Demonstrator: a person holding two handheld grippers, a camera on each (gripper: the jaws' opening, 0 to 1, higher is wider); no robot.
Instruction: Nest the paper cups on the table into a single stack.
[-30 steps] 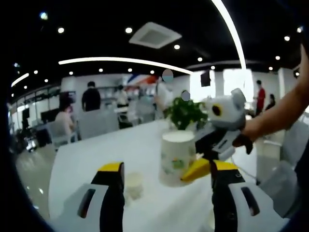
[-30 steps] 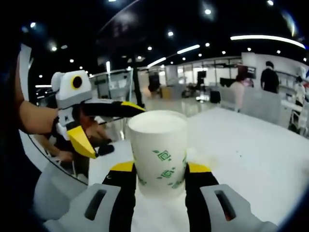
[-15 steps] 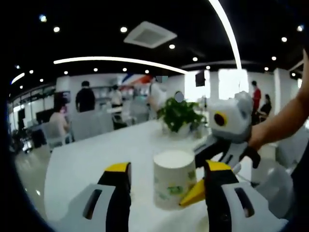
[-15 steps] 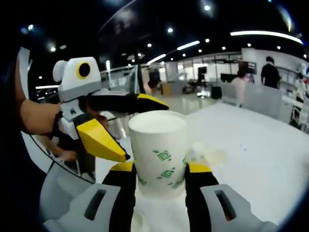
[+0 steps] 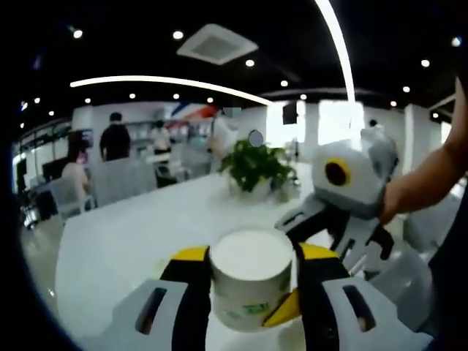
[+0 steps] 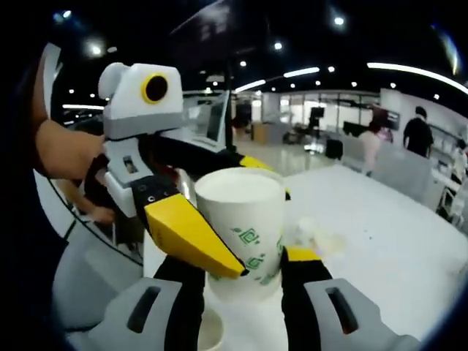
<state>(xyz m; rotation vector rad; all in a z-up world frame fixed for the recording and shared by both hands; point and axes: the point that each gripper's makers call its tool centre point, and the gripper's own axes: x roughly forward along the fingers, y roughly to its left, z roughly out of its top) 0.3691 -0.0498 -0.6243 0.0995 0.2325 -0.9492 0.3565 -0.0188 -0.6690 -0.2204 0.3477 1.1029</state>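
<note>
Two grippers flank one paper cup (image 6: pixel 241 223) above the white table (image 6: pixel 373 256). Right gripper (image 6: pixel 241 281) clamps the upright cup at its base. Left gripper (image 5: pixel 250 289) has both jaws beside the cup; grip undetermined.

I see a dim, soft-focus room lit by ceiling spots and strips, bright window glare behind, fisheye bending at the edges.

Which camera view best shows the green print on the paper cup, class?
The right gripper view: the paper cup faces it side-on, green motifs sharp, though the left claw crosses it. The left gripper view shows mostly the cup's white top, the print low and blurred.
</note>
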